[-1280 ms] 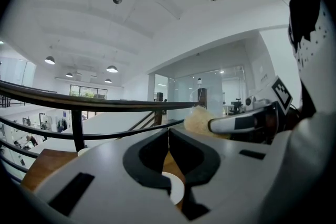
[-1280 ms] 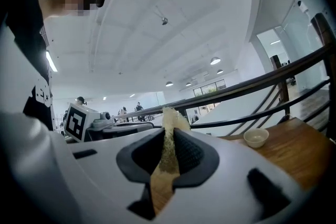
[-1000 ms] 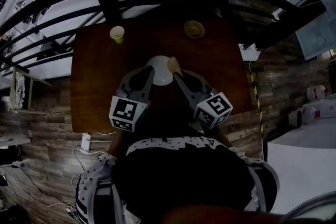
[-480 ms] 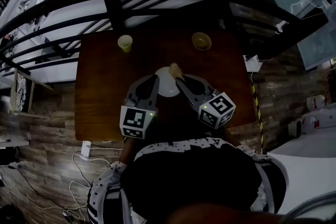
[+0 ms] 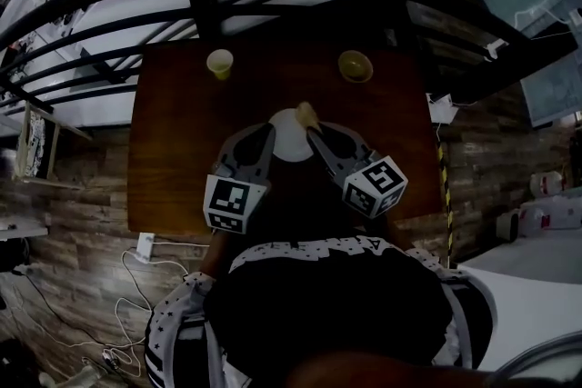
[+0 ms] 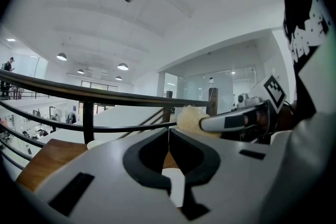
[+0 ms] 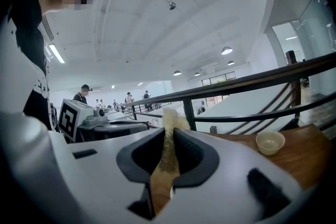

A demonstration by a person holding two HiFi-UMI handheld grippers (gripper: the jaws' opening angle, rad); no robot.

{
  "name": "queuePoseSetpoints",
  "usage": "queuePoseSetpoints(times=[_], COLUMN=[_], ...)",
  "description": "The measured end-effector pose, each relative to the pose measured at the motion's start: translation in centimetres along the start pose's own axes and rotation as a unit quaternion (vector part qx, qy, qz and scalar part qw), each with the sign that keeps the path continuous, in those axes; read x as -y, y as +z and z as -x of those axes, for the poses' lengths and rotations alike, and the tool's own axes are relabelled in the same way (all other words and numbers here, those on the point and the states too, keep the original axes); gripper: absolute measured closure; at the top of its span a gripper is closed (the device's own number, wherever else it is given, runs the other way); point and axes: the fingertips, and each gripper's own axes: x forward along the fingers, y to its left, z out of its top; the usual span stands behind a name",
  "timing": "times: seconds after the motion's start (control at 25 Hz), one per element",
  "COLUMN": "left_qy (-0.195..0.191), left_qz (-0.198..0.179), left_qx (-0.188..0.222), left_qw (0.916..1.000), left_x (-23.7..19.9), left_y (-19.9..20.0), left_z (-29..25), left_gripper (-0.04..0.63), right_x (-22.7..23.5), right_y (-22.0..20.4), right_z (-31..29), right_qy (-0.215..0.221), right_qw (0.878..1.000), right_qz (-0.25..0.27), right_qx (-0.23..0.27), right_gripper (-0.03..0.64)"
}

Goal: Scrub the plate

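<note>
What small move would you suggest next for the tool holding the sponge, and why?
Probably draw the right tool back so its sponge wipes across the plate. The sponge sits at the plate's far rim, while the left tool grips the plate's left edge, steadying it.

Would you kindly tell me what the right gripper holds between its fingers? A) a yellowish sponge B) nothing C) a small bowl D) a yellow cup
A: the right gripper view shows the right gripper shut on a yellowish sponge, whose top sticks out beyond it; the small bowl stands apart on the table.
</note>
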Motion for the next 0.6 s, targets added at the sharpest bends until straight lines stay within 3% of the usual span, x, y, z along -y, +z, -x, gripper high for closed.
queuePoseSetpoints(times=[0.6], left_qy=[0.019], left_qz=[-0.003], left_qx=[-0.007], left_qw=[0.9998], left_x=[-1.7], left_y=[-1.1], left_z=[0.6], left_gripper=[0.581], right_x=[2.6], right_y=[-5.3], right_z=[-4.4], right_qy=[-0.008], right_qw=[0.997], right_qz=[0.019], right_qx=[-0.071], right_gripper=[0.567])
